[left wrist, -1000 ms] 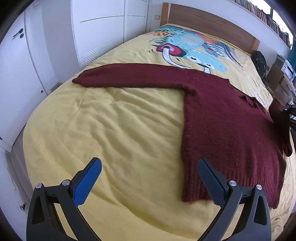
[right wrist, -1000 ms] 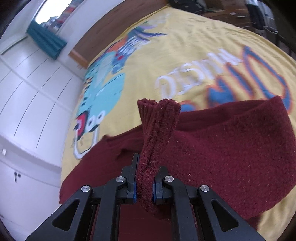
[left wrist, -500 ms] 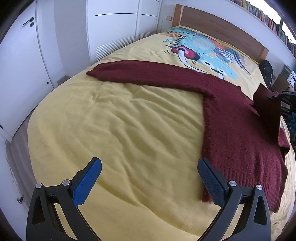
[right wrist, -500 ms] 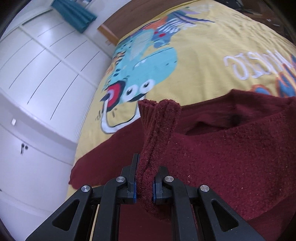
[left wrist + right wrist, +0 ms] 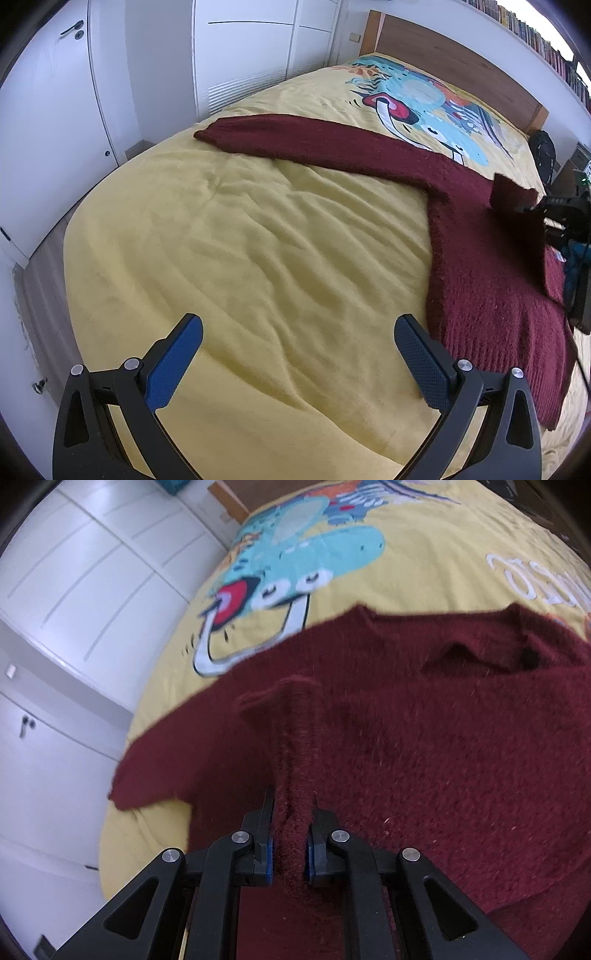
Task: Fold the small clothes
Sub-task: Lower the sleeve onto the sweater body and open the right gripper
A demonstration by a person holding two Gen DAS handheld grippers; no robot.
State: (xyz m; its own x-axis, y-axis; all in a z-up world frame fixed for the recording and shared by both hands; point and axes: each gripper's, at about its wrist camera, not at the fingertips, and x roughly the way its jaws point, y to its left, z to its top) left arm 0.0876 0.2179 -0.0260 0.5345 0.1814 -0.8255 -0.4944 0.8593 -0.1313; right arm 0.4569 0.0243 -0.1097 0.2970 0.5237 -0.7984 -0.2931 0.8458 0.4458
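Note:
A dark red knitted sweater (image 5: 480,258) lies flat on the yellow bed cover (image 5: 240,240), with one sleeve (image 5: 295,140) stretched out to the left. My left gripper (image 5: 299,354) hovers open over bare cover, left of the sweater's hem. My right gripper (image 5: 290,853) has the other sleeve's cuff (image 5: 295,738) between its pads, and its jaws are opening. That sleeve is folded in over the sweater's body (image 5: 443,738). The right gripper (image 5: 565,218) also shows at the right edge of the left wrist view.
White wardrobe doors (image 5: 240,55) run along the bed's left side, with a strip of wooden floor (image 5: 40,288) between. A wooden headboard (image 5: 443,59) closes the far end. A black bag (image 5: 545,151) stands beside the bed at the right.
My right gripper carried the cuff inward and down over the sweater's body; the cuff now leans forward and the jaws' gap is a little wider. The left gripper drifted left, still open.

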